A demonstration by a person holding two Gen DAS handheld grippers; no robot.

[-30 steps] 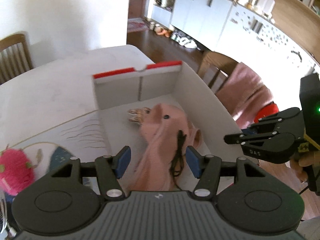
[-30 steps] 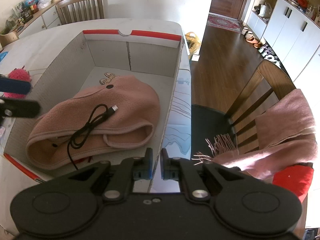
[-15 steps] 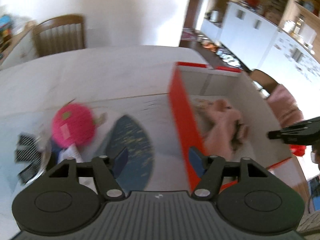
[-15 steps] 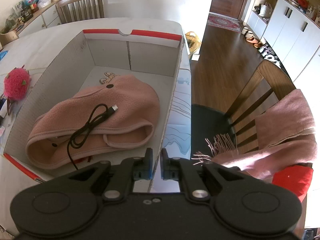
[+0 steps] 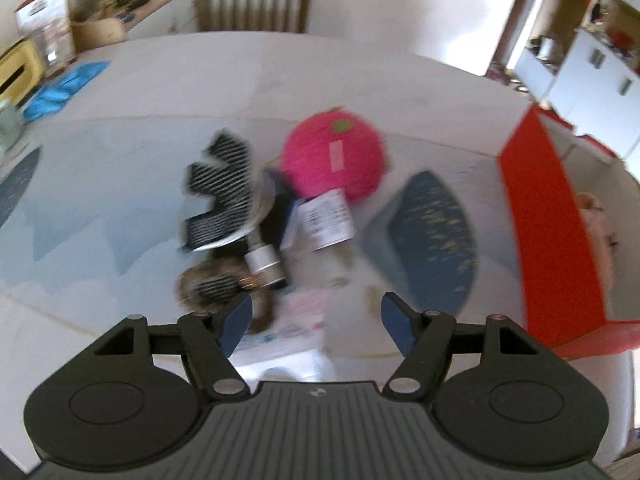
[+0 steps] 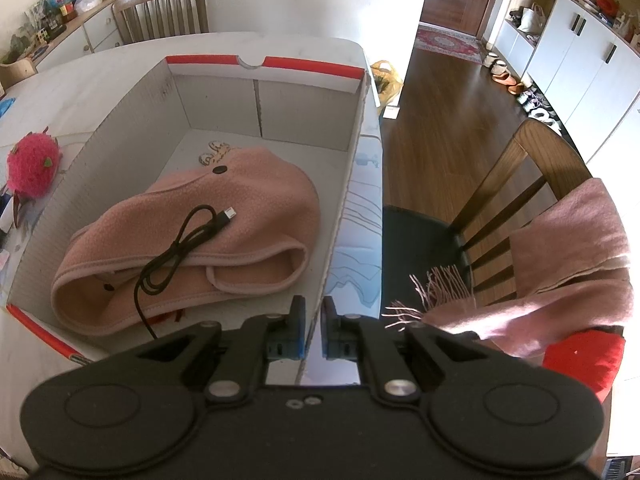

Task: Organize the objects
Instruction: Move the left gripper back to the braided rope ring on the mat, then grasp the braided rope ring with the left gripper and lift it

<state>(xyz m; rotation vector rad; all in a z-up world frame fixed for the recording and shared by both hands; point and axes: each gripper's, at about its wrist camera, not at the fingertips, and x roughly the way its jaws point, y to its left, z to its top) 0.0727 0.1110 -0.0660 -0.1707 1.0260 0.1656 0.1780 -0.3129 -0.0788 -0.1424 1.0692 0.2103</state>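
Reaching for the toy pile

The left gripper (image 5: 316, 320) is spread wide and empty; the fuzzy pink ball (image 5: 334, 156) sits at 12 o'clock beside the box (image 6: 120, 120). The right gripper (image 6: 313, 330) is pressed together, holding nothing. The pile is messy, so it may grab 2 things.

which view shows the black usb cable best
The right wrist view: the black cable lies coiled on the pink fleece hat inside the box, sharp, with its plug visible. The left wrist view is blurred and shows only the box's red outer wall, no cable.
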